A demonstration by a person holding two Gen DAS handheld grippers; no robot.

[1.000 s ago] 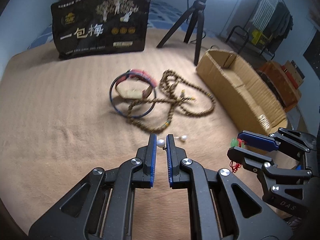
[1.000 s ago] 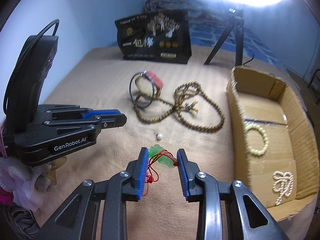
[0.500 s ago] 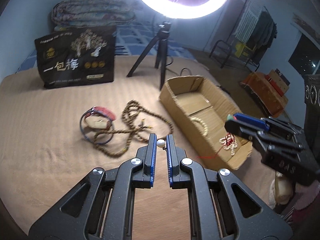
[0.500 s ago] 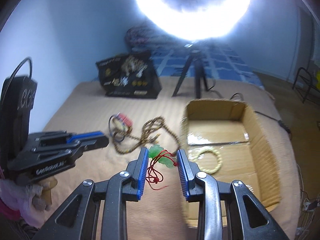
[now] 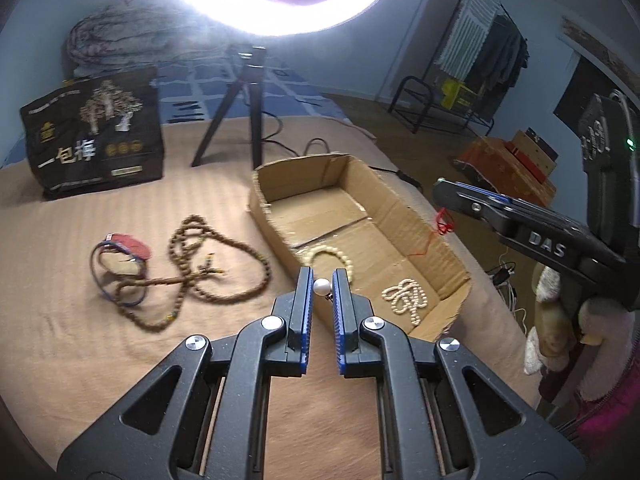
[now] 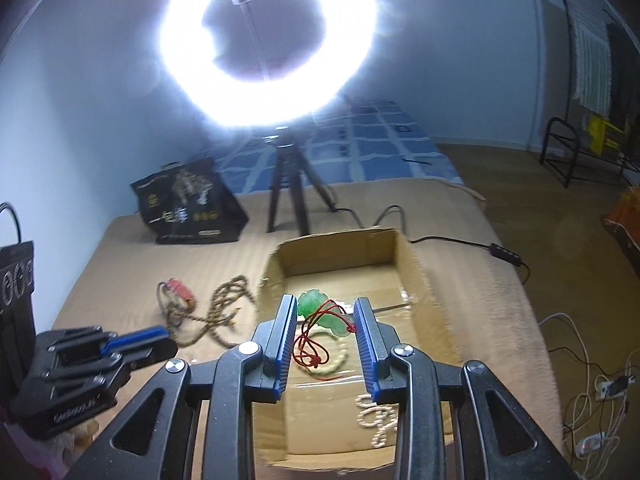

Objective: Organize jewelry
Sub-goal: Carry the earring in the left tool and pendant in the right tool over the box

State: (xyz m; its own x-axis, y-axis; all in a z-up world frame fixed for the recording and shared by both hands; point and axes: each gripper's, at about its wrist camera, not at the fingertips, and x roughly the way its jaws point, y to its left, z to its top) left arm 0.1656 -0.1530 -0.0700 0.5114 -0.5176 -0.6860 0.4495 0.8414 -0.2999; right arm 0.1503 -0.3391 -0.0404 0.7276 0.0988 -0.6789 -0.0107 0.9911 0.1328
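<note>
Cardboard box (image 6: 412,276) lies right of the bead strands; we carry a pearl (image 5: 321,286) pinched in the left gripper (image 5: 321,292) and a green pendant (image 6: 320,310) clamped in the right gripper (image 6: 324,320). We should lower well inside before letting go, cord included.

"DAS" — right gripper (image 5: 442,196); "一包梅" — black bag (image 5: 94,136).

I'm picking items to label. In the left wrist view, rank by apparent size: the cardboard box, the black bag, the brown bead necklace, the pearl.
1. cardboard box
2. black bag and brown bead necklace: too alike to rank
3. pearl, smallest, though nearest the camera
</note>
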